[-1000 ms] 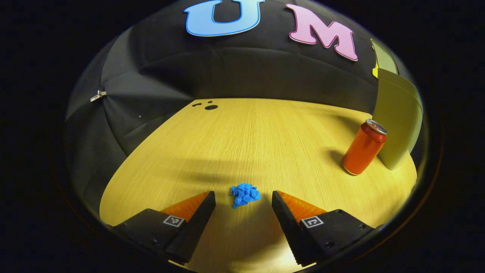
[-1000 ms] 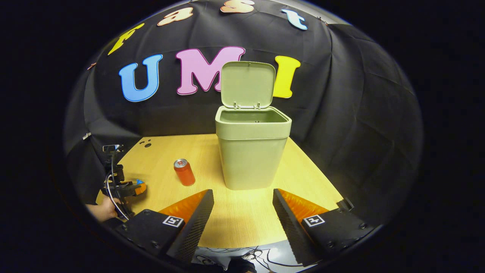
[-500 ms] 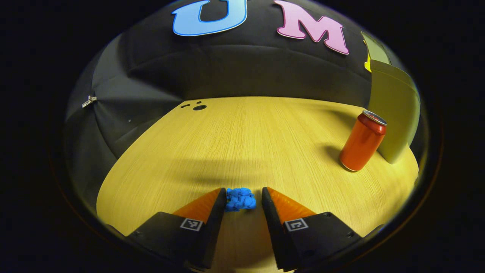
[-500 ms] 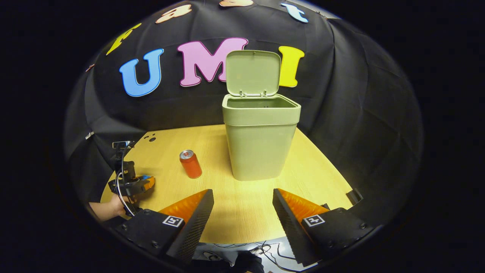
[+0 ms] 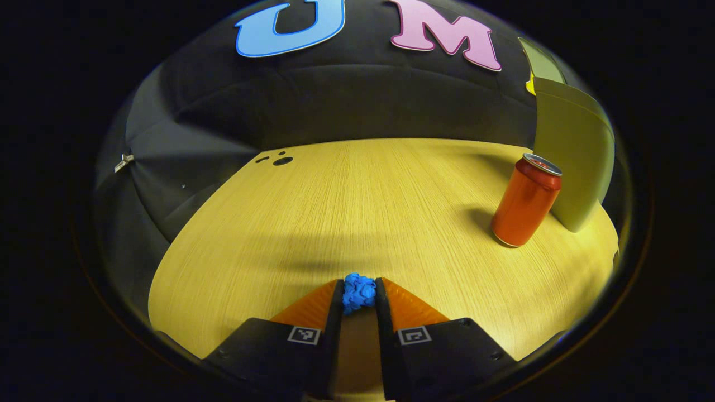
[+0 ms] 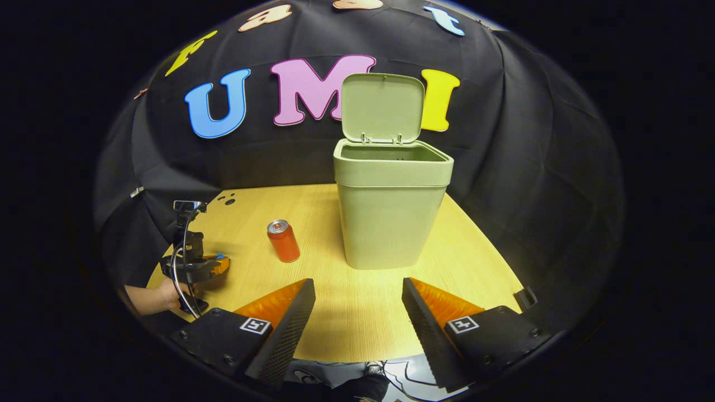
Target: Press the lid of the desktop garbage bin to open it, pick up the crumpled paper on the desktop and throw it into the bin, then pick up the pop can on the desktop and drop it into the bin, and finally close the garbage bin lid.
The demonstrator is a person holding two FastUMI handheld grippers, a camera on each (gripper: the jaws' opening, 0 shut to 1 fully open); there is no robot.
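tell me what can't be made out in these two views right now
- Inside of the bin, right gripper view: its front wall hides the bottom, so its contents can't be told.
- Crumpled paper, left gripper view: the left gripper covers its sides; whether it is off the table is unclear.
- Bin in left gripper view: cut off at the right edge, partly behind the pop can.
- Left gripper in right gripper view: too small to judge its grip.
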